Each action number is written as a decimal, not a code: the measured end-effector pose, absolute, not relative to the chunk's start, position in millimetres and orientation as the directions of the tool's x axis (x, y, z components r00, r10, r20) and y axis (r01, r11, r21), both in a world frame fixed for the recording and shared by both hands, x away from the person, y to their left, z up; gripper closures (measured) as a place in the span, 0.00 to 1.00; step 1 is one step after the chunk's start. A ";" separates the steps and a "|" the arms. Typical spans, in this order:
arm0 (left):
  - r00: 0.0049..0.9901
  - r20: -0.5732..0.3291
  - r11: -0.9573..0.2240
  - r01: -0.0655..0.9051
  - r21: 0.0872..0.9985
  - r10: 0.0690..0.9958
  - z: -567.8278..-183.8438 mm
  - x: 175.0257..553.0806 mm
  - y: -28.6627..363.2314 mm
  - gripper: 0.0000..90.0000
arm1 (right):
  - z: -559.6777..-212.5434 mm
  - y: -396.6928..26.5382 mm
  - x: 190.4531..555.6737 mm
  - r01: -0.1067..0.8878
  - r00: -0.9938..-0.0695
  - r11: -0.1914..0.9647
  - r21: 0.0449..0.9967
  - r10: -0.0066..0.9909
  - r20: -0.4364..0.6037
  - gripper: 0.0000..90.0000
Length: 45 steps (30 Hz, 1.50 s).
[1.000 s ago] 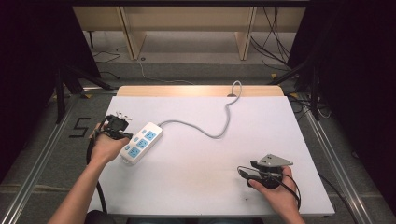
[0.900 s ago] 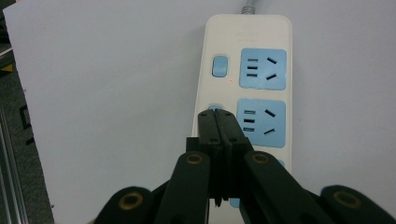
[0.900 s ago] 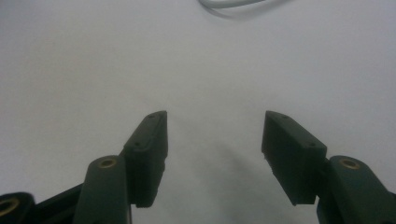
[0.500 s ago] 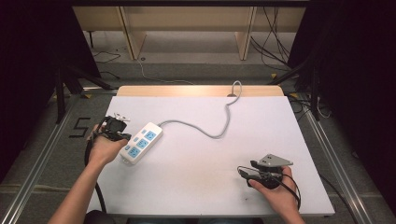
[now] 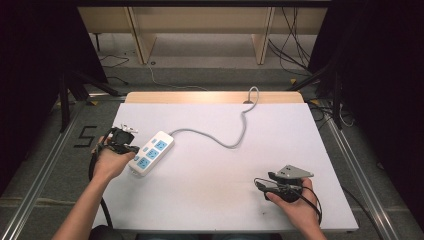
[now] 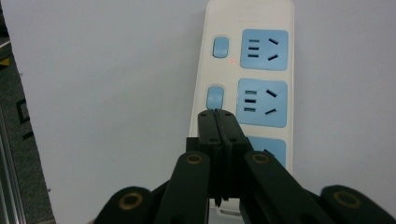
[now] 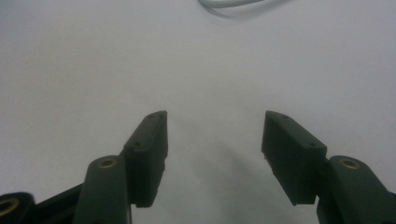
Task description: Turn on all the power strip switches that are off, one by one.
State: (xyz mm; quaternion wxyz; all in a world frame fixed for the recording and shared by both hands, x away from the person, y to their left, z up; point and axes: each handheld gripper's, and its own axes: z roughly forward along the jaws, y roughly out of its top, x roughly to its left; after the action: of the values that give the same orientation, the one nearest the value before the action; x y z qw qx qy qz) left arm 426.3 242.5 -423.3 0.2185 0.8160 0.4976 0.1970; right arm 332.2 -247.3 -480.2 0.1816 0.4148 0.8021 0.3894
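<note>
In the high view, a white power strip with blue sockets lies at an angle on the left part of the white surface, its grey cord snaking toward the far edge. The left hand-held gripper sits at the strip's left side, its tips over the strip, while the right hand-held gripper rests on the surface near the right front corner, well apart from the strip. In the left gripper view, the left hand-held gripper is clenched with its jaws pressed together, its tips over the strip at the lower edge of the middle rocker switch; whether they touch it cannot be told. A small red light glows beside the upper switch. In the right gripper view, the right hand-held gripper is released, jaws spread wide with bare surface between them, and a loop of cord shows at the top edge.
</note>
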 end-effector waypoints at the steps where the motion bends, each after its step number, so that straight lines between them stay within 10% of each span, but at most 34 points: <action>1: 0.426 0.102 -0.407 0.727 0.554 0.899 -424.0 426.1 242.6 1.00 | -480.2 -247.4 332.2 0.524 -0.590 0.352 0.775 0.807 0.032 0.47; 45: 0.421 0.096 -0.407 0.757 0.511 0.902 -443.3 431.4 247.0 1.00 | -479.9 -248.6 332.5 0.522 -0.591 0.351 0.778 0.806 0.033 0.47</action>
State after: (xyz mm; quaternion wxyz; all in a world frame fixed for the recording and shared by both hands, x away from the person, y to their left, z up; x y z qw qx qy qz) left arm 431.4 247.0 -443.3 0.1997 0.8189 0.5064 0.1821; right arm 332.5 -248.6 -479.9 0.1818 0.4142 0.8015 0.3911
